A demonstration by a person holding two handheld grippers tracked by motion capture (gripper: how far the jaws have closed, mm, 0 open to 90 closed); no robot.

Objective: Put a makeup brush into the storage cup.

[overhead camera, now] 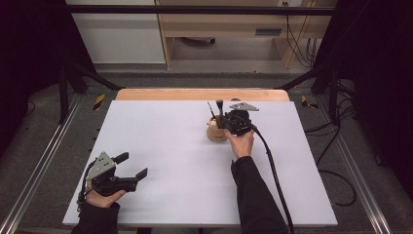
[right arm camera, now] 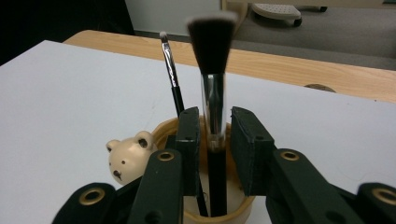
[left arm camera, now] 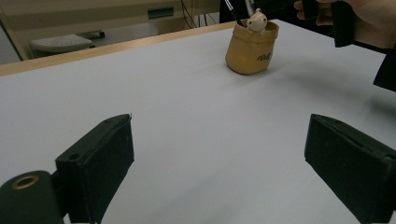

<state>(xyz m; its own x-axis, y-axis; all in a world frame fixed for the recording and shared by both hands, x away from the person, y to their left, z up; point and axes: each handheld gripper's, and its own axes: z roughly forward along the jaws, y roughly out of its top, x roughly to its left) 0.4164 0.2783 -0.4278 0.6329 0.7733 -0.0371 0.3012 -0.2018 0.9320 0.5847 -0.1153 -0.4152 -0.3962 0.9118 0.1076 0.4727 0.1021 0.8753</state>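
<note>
A tan cup with a small bear figure on its rim stands on the white tabletop, right of centre. A thick black makeup brush and a thin brush stand upright in it. My right gripper reaches over the cup with the thick brush's handle between its jaws. Narrow gaps show on both sides of the handle, so the pads do not press it. My left gripper rests at the near left, jaws wide open with nothing between them. The left gripper view shows the cup far ahead.
A bare wooden strip borders the table's far edge. Beyond it are floor, cabinets and hanging cables. The right gripper's cable trails across the tabletop toward the near edge. Metal rails run along both sides of the table.
</note>
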